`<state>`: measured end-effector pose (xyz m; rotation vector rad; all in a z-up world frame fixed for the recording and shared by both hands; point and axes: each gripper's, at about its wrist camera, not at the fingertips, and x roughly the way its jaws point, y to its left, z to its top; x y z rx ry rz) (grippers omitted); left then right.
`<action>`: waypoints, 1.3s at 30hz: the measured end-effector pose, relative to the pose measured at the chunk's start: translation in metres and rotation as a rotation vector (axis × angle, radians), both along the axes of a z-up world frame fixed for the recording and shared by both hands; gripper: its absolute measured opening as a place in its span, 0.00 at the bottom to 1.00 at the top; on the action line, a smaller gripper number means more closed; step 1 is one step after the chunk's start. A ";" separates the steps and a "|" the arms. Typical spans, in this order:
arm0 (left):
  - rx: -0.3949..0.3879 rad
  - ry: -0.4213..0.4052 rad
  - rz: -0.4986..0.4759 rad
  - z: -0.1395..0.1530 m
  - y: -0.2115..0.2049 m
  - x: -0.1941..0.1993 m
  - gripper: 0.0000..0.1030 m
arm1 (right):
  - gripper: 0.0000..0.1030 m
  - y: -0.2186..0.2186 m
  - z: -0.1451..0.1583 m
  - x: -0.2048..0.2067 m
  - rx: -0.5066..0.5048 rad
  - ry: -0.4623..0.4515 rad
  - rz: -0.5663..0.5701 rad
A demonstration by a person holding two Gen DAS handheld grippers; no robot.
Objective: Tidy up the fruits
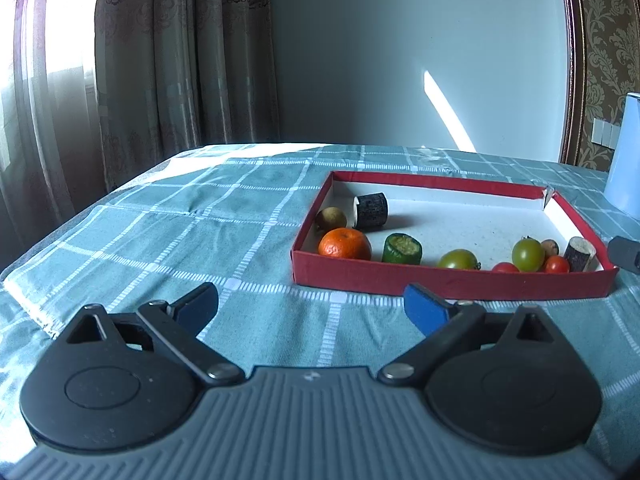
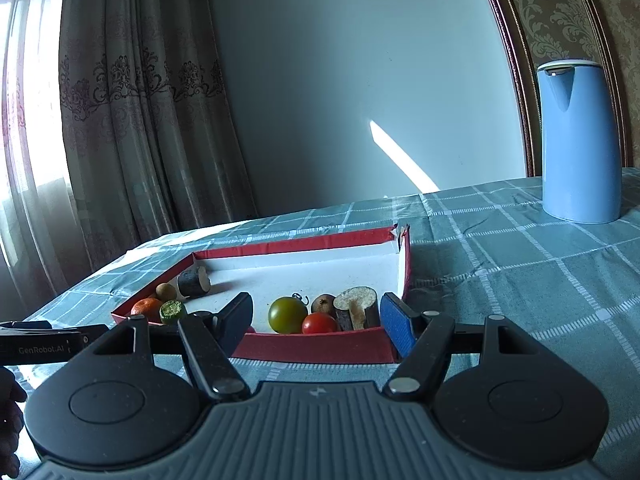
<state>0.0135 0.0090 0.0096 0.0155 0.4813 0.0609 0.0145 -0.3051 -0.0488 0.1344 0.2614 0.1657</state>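
Observation:
A shallow red box point(image 1: 448, 280) point(image 2: 320, 346) with a white floor lies on the checked tablecloth. In it are an orange point(image 1: 345, 243) point(image 2: 146, 307), a kiwi point(image 1: 331, 218) point(image 2: 166, 291), a green cut piece point(image 1: 401, 248) point(image 2: 173, 310), dark cut pieces point(image 1: 371, 210) point(image 2: 356, 307), green tomatoes point(image 1: 458, 259) point(image 2: 287, 314) and red tomatoes point(image 1: 557, 265) point(image 2: 319, 323). My left gripper point(image 1: 310, 304) is open and empty, just short of the box's near left corner. My right gripper point(image 2: 318, 322) is open and empty at the box's near wall, fingers either side of the tomatoes.
A tall blue jug point(image 2: 578, 142) point(image 1: 624, 156) stands at the back right of the table. Curtains point(image 1: 160, 60) and a window are at the left, a plain wall behind. The other gripper's body point(image 2: 40, 344) shows at the left edge.

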 end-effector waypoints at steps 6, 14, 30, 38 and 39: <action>-0.030 0.009 -0.007 -0.006 0.003 0.000 0.98 | 0.68 0.012 0.000 -0.004 -0.008 -0.004 0.001; -0.050 0.002 -0.021 -0.006 0.005 -0.001 1.00 | 0.68 0.020 -0.001 0.000 -0.014 0.009 0.003; -0.035 0.009 -0.009 -0.005 0.002 -0.001 1.00 | 0.68 0.028 -0.002 0.002 -0.022 0.007 0.033; -0.047 0.005 -0.027 -0.002 -0.002 -0.001 1.00 | 0.70 0.032 -0.001 0.002 -0.043 -0.001 0.041; -0.048 0.003 -0.028 -0.002 -0.003 -0.001 1.00 | 0.73 0.033 -0.001 0.001 -0.053 -0.005 0.039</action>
